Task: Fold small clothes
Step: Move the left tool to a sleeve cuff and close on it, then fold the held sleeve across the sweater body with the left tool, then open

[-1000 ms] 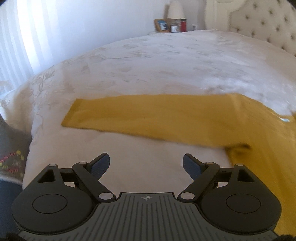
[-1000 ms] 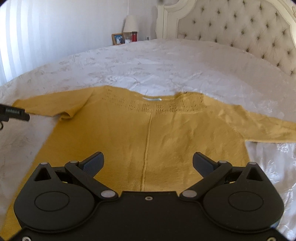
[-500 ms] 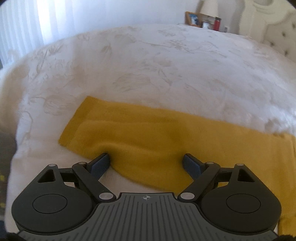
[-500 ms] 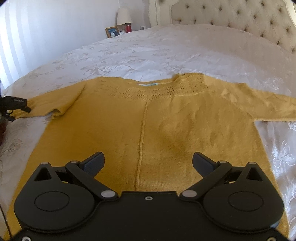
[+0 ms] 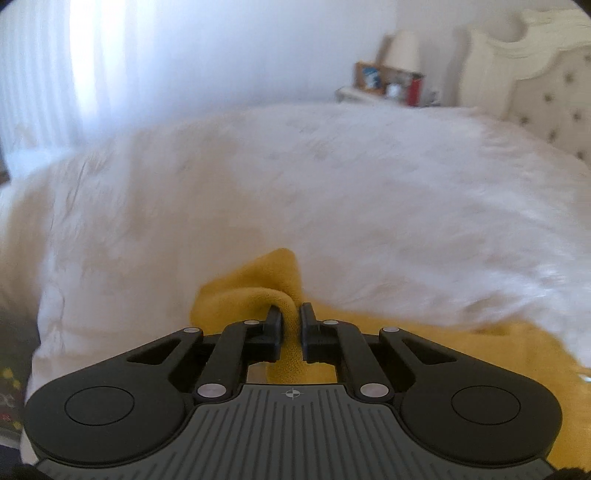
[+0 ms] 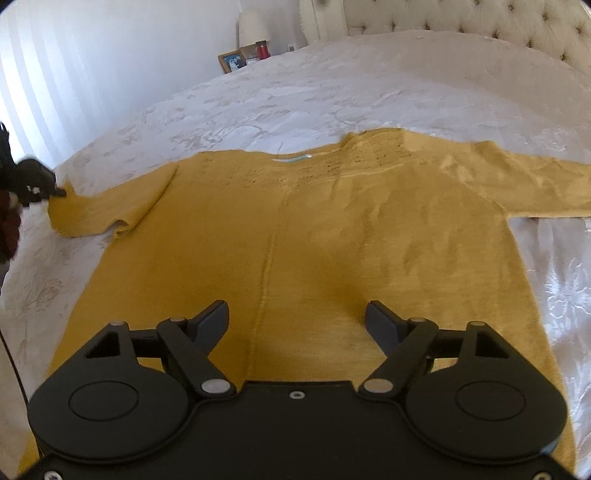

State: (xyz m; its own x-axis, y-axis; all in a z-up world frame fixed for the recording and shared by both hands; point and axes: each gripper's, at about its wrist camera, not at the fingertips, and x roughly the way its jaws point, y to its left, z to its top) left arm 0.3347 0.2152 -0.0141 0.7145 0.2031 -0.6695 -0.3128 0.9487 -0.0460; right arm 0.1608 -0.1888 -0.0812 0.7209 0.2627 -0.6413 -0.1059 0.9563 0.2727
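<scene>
The right gripper hangs released, fingers spread wide, over the lower body of the sweater, touching nothing. The sweater lies flat, back up, on the bed, both sleeves stretched out sideways. At the far left sleeve, the left gripper is clenched on the cuff, the knit bunched between its fingers (the view here is blurred). The step in hand looks like the first sleeve fold. Next, the cuff wants carrying inward across the body and laying flat. Beyond, a headboard.
</scene>
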